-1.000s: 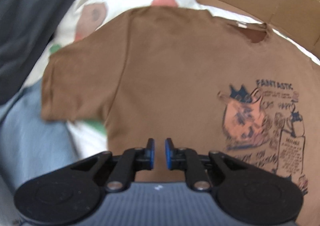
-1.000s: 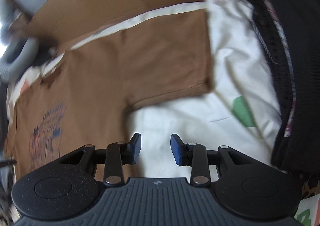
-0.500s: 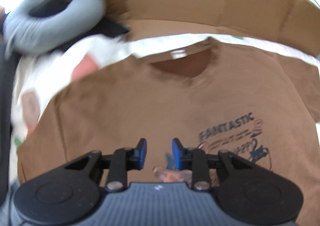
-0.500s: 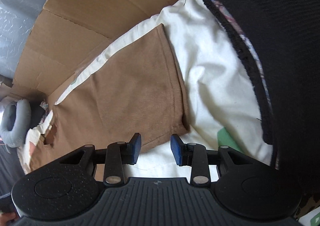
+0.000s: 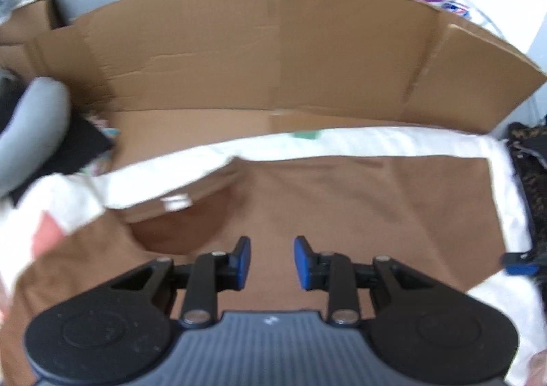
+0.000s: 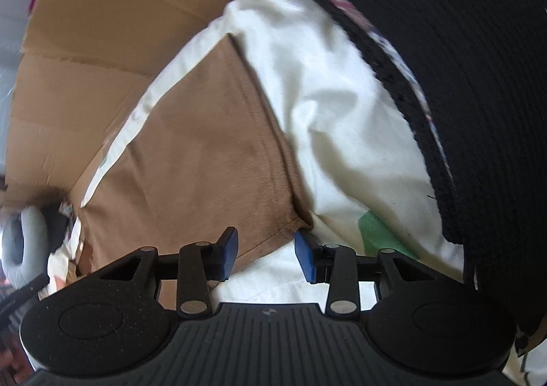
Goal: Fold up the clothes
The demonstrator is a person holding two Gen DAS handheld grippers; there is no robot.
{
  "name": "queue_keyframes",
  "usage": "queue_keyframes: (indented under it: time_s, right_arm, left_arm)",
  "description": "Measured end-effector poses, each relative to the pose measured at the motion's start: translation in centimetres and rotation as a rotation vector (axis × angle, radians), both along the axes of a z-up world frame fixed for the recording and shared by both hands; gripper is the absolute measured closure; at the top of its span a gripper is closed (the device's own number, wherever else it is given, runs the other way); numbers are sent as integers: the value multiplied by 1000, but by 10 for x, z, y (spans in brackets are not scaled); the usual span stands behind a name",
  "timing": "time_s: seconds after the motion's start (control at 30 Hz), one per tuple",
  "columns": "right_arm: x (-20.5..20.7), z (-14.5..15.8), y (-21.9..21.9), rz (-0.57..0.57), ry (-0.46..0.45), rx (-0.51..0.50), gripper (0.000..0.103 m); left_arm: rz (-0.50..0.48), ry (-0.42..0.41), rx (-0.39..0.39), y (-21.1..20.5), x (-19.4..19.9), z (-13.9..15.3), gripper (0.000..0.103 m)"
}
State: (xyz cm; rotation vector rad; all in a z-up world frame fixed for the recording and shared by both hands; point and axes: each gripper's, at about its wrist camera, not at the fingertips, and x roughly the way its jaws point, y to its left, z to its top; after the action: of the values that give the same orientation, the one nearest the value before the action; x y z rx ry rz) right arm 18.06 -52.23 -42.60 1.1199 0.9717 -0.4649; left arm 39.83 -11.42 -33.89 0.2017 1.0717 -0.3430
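Left wrist view shows the brown T-shirt [image 5: 342, 201] spread flat across a white sheet [image 5: 376, 143], its neckline [image 5: 177, 228] at centre left of the frame and 1 sleeve reaching toward the right edge. The left hand-held gripper [image 5: 271, 261] hovers just above the shoulder area with its jaws apart and nothing between them. At the far right edge, the blue tip of the other tool shows beside the sleeve hem.

Right wrist view puts the right hand-held gripper [image 6: 266, 254] at the lower corner of that sleeve [image 6: 218, 160], jaws apart and straddling the corner, though I cannot tell whether the pads touch cloth yet.

Risks from here, as I judge them:
- The sleeve corner lies directly on the white sheet, so closing low could pinch the sheet along with it and drag the bedding into the fold.
- The sleeve hem is a double layer; catching only the top ply would let the sleeve open and skew.
- The 2 tools sit at unequal distances from the neckline, so an uneven lift could leave a crooked crease.
- A black knitted garment [image 6: 461, 61] crowds the right side and could snag on a wide swing.
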Motion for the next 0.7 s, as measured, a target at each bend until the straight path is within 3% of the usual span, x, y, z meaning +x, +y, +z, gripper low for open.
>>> queue_keyframes:
  time_s: [0.27, 0.43, 0.53, 0.57, 0.7]
  right_arm:
    - [1, -9, -4, -65, 16, 16, 60]
    - [3, -10, -5, -75, 35, -2, 61]
    - [3, -10, -4, -84, 46, -18, 68]
    - [3, -10, -4, -88, 51, -25, 85]
    - [1, -5, -3, -69, 31, -54, 95]
  left_arm:
    - [-17, 72, -68, -58, -37, -54, 80]
    - [-45, 92, -102, -77, -57, -75, 91]
    - [-91, 98, -111, -90, -68, -82, 92]
    - [-108, 99, -108, -94, -70, -83, 92]
    - [-153, 103, -108, -109, -80, -86, 92]
